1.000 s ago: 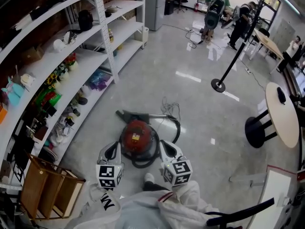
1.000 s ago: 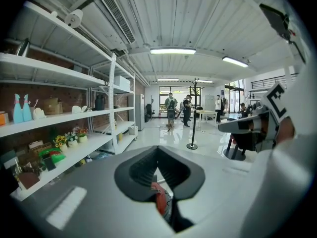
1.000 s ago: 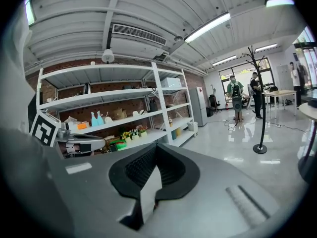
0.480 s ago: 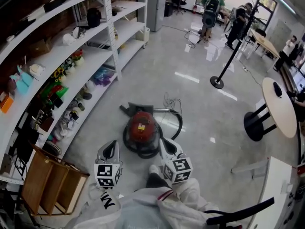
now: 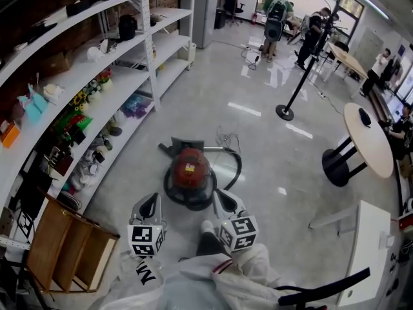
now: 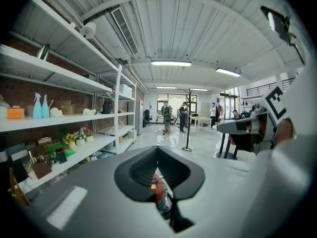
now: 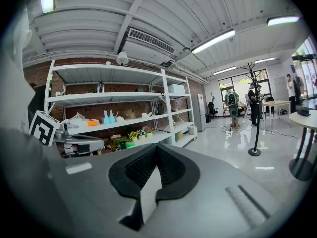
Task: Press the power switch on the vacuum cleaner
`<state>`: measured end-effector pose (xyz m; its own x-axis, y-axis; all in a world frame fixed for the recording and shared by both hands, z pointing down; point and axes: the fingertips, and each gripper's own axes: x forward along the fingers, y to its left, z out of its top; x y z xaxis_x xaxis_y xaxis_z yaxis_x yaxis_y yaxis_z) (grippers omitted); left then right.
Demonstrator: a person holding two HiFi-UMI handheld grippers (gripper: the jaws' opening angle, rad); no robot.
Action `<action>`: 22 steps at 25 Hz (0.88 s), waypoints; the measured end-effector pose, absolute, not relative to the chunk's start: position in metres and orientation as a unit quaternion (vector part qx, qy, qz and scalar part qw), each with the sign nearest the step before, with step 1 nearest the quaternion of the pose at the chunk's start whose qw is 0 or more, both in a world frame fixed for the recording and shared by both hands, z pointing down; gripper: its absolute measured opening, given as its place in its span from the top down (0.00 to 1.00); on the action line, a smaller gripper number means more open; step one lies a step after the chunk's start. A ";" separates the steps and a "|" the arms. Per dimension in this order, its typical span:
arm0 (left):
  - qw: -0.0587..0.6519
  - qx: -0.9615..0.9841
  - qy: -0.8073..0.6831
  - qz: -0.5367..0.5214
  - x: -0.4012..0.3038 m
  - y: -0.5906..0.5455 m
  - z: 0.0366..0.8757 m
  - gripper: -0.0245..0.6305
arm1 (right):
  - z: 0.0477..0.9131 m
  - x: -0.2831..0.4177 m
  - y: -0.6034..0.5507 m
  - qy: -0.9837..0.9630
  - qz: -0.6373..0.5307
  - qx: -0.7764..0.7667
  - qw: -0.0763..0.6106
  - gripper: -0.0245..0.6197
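The red canister vacuum cleaner (image 5: 189, 172) sits on the grey floor with its black hose (image 5: 233, 166) looped round it and the floor nozzle (image 5: 173, 150) at its far side. My left gripper (image 5: 152, 200) hovers just short of the vacuum's near left, jaws together. At the near right, my right gripper (image 5: 221, 196) is also shut and holds nothing. In the left gripper view a strip of the red vacuum (image 6: 157, 188) shows through the slit below the left gripper's (image 6: 157, 150) closed tips. The right gripper (image 7: 156, 150) points toward the shelves.
White shelving (image 5: 97, 76) full of small items runs along the left. A wooden crate (image 5: 64, 244) stands at the near left. A post on a round base (image 5: 284, 112), a round table (image 5: 368, 141) and a white table (image 5: 361, 237) are to the right. People (image 5: 277, 8) stand far back.
The head view has shifted slightly. Both grippers stay shut near the vacuum and have drawn a little nearer to me, so the vacuum lies slightly further ahead of them.
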<state>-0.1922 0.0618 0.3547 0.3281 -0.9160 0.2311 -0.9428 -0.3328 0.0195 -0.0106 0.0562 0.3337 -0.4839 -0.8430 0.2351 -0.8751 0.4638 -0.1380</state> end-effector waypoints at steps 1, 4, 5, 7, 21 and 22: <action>0.075 0.812 -0.572 0.087 -0.192 0.065 0.355 0.96 | 0.333 -0.011 0.060 -0.852 0.119 0.505 0.067 0.96; 0.076 0.815 -0.569 0.081 -0.193 0.076 0.354 0.96 | 0.331 -0.012 0.070 -0.851 0.114 0.508 0.068 0.96; 0.077 0.816 -0.568 0.080 -0.193 0.079 0.354 0.96 | 0.330 -0.012 0.074 -0.850 0.113 0.510 0.069 0.96; 0.078 0.817 -0.566 0.076 -0.192 0.085 0.355 0.96 | 0.330 -0.011 0.081 -0.848 0.112 0.513 0.070 0.96; 0.090 0.821 -0.559 0.073 -0.191 0.125 0.352 0.96 | 0.329 -0.013 0.119 -0.844 0.120 0.517 0.084 0.96; 0.091 0.821 -0.558 0.074 -0.189 0.126 0.351 0.96 | 0.330 -0.012 0.120 -0.843 0.122 0.516 0.085 0.96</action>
